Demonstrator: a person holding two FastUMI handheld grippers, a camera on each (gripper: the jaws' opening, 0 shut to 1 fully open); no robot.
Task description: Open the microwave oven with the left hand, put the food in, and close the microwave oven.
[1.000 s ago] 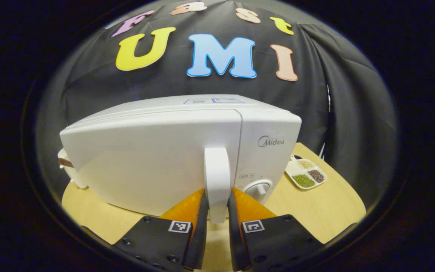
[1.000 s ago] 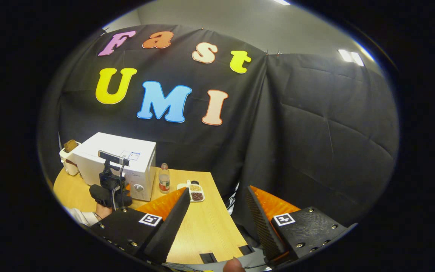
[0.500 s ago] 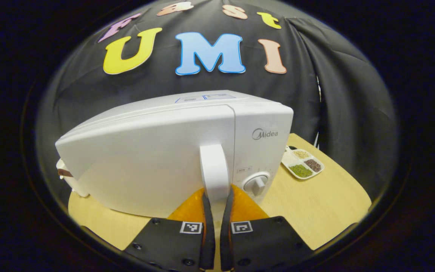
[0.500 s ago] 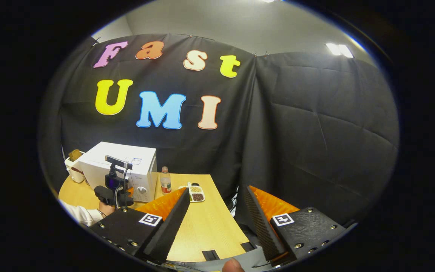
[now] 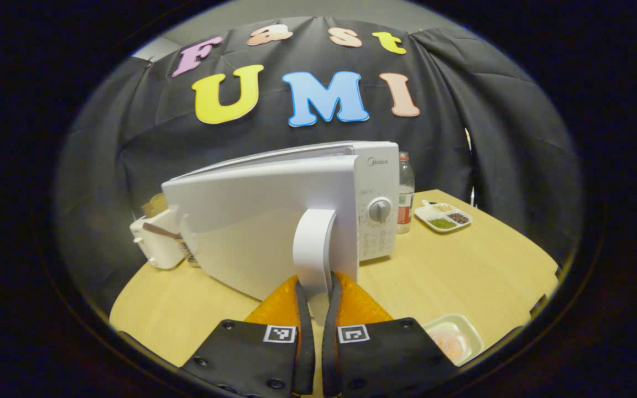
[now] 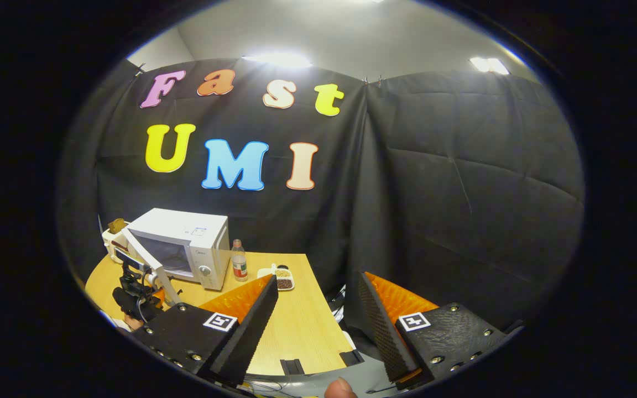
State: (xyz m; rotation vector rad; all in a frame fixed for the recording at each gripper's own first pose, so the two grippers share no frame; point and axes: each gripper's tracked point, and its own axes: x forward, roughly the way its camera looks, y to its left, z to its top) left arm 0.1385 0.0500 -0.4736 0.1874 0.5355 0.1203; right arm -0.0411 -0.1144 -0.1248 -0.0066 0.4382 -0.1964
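The white microwave (image 5: 376,182) stands on the wooden table (image 5: 479,271), its door (image 5: 257,232) swung partly open toward me. My left gripper (image 5: 315,287) is shut on the door's upright white handle (image 5: 312,243). A small white dish of food (image 5: 452,342) lies on the table's near right. My right gripper (image 6: 317,279) hangs open and holds nothing, off the table's right edge. In the right gripper view the microwave (image 6: 199,240) shows far left with its door (image 6: 150,265) ajar, its dark cavity showing, and the left gripper (image 6: 137,293) at the door.
A clear bottle (image 5: 405,190) and a divided tray of grains (image 5: 443,216) stand to the right of the microwave. A white appliance (image 5: 155,243) sits behind the door on the left. A fingertip (image 6: 340,388) shows at the right gripper view's bottom.
My left gripper closed on the handle, then pulled back, swinging the door open. The right gripper stayed open, hardly moving.
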